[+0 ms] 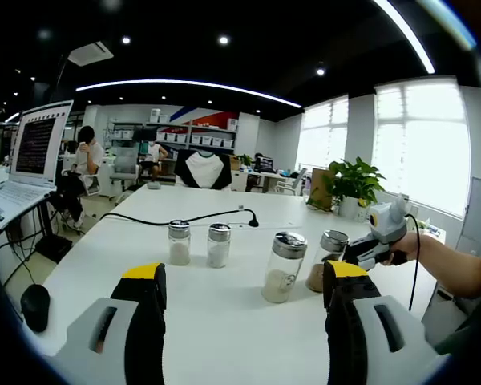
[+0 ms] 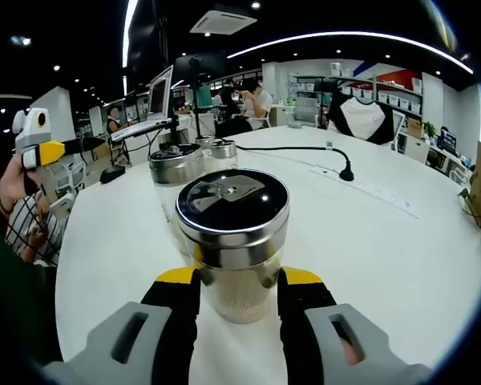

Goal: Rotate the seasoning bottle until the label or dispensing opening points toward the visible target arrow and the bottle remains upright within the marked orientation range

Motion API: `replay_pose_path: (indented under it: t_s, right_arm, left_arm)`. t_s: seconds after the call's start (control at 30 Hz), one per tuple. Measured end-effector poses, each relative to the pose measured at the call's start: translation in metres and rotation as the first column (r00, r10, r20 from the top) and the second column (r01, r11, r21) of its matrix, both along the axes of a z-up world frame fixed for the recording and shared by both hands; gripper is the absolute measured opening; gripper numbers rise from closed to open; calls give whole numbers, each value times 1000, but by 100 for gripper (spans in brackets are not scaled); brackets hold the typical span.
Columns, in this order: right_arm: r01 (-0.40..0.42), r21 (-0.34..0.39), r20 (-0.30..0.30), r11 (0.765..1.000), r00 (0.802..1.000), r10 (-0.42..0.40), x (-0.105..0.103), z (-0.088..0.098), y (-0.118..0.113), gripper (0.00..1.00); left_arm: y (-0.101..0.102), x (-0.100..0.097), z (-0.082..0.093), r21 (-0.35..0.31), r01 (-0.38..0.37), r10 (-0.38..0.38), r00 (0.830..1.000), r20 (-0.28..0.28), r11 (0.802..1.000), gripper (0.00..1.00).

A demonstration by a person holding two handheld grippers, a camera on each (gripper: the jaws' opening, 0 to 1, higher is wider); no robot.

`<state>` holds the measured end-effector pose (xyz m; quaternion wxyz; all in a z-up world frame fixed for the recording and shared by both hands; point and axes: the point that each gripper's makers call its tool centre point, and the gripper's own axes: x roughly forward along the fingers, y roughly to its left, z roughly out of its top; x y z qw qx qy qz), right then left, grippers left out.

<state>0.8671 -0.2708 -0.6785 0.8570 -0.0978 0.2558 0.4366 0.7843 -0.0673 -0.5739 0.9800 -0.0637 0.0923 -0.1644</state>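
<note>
White office table [image 1: 224, 321] carries four glass shakers in a row. Left gripper [image 1: 244, 301] hovers spread, holding nothing, short of them. Rightmost, the seasoning bottle [image 2: 234, 241] stands upright between the right gripper [image 2: 239, 309]'s yellow-tipped jaws, seemingly pinched. Turning appears to be the current step; next calls for twisting it level. No target arrow is discernible.

seasoning bottles [image 1: 284, 267]: 4 | laptops [image 1: 34, 160]: 1 | computer mice [image 1: 34, 306]: 1 | potted plants [image 1: 353, 184]: 1
</note>
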Motion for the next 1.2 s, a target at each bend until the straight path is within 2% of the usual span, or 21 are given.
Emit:
replay_pose_path:
  t_s: [0.2,0.33,0.43,0.53,0.63,0.73,0.83,0.9,0.97,1.07,1.2]
  right_arm:
    - [39,38,-25,998,999,-38,0,0,-1,38]
    - [69,51,-46,996,997,-67,-2,1,-4,46]
    - [91,45,-42,995,995,-89,-2,2,-8,47]
    - [127,66,-69,990,990,-122,-5,2,-9,49]
    - [142,49,-60,989,988,-139,-9,0,-8,52]
    - [159,31,-25,987,987,-158,-8,0,-10,52]
    - [222,42,-47,974,974,-220,-7,-1,-13,55]
    - [258,36,-39,965,966,-257,-7,-2,-14,55]
    - [338,50,-13,940,941,-338,-6,2,-16,55]
    - [413,71,-18,908,911,-413,-7,5,-13,55]
    - [430,81,4,899,902,-431,-6,9,-7,55]
  left_arm:
    - [0,1,0,0,1,-1,1000,-1,1000,85]
    - [-1,1,-1,1,1,-1,1000,-5,1000,85]
    - [-2,2,-2,-2,3,-3,1000,-8,1000,85]
    - [-4,2,-3,-2,11,-11,1000,-10,1000,85]
    - [-6,3,-4,-3,13,-13,1000,-12,1000,85]
    - [-6,3,-3,-2,18,-18,1000,-7,1000,85]
    - [-7,3,-3,-2,20,-20,1000,-6,1000,85]
    - [-6,3,-4,-4,18,-18,1000,-9,1000,85]
    - [-6,3,-4,-6,18,-18,1000,-10,1000,85]
    - [-7,3,-6,-10,19,-19,1000,-14,1000,85]
    - [-9,3,-7,0,26,-26,1000,-18,1000,84]
